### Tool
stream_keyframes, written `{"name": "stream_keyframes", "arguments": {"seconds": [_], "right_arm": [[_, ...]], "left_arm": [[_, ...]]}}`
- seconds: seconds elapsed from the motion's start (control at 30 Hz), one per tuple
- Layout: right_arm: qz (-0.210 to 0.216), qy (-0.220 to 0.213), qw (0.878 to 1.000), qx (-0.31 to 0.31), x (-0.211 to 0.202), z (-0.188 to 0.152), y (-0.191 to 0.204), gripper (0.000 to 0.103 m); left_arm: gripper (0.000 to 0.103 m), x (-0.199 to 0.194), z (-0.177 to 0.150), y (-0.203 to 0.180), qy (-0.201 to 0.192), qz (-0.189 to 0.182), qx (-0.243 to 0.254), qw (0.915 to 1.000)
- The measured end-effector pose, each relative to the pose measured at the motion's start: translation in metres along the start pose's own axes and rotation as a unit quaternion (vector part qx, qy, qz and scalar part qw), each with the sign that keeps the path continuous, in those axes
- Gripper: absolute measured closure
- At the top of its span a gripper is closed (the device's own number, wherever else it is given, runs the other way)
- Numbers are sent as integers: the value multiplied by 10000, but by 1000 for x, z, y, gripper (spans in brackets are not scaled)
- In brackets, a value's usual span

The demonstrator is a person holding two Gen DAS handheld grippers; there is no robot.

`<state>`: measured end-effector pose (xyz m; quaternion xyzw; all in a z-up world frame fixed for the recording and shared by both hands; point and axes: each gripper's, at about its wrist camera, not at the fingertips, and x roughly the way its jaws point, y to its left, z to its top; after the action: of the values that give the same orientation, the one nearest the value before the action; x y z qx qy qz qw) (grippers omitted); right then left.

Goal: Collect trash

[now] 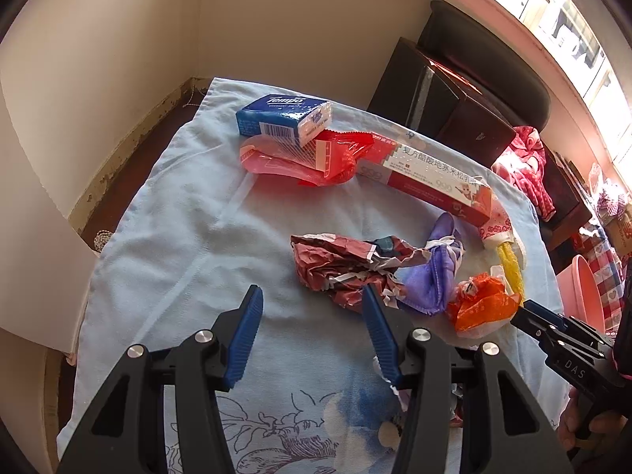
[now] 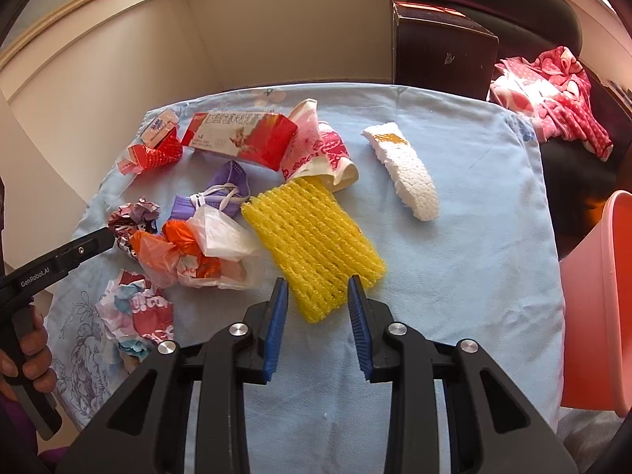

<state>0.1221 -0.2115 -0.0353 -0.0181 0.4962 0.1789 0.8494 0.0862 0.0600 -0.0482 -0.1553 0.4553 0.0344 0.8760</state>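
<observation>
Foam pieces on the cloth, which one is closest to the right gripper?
The yellow foam net: its near end lies just ahead of the right gripper. The white foam strip lies farther back, to the right.

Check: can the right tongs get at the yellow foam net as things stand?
Probably yes. The right tongs stand open right at the near edge of the yellow foam net. Nothing lies on that end; only its far end tucks under a pink printed wrapper.
</observation>
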Motion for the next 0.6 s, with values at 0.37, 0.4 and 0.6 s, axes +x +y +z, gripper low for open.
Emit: {"name": "stream_keyframes", "arguments": {"seconds": [0.37,0.4,0.6], "right_arm": [[-24,20,10000,-31,3,1,-3,71],[-27,25,10000,-39,4,2,-4,71],[182,-41,9998,36,-4,4,-8,71]], "left_arm": [[52,11,5,-6,56,-52,-10,10000],[52,12,6,-7,61,-47,-14,10000],[54,16,11,-5,91,-194,-172,9996]]}}
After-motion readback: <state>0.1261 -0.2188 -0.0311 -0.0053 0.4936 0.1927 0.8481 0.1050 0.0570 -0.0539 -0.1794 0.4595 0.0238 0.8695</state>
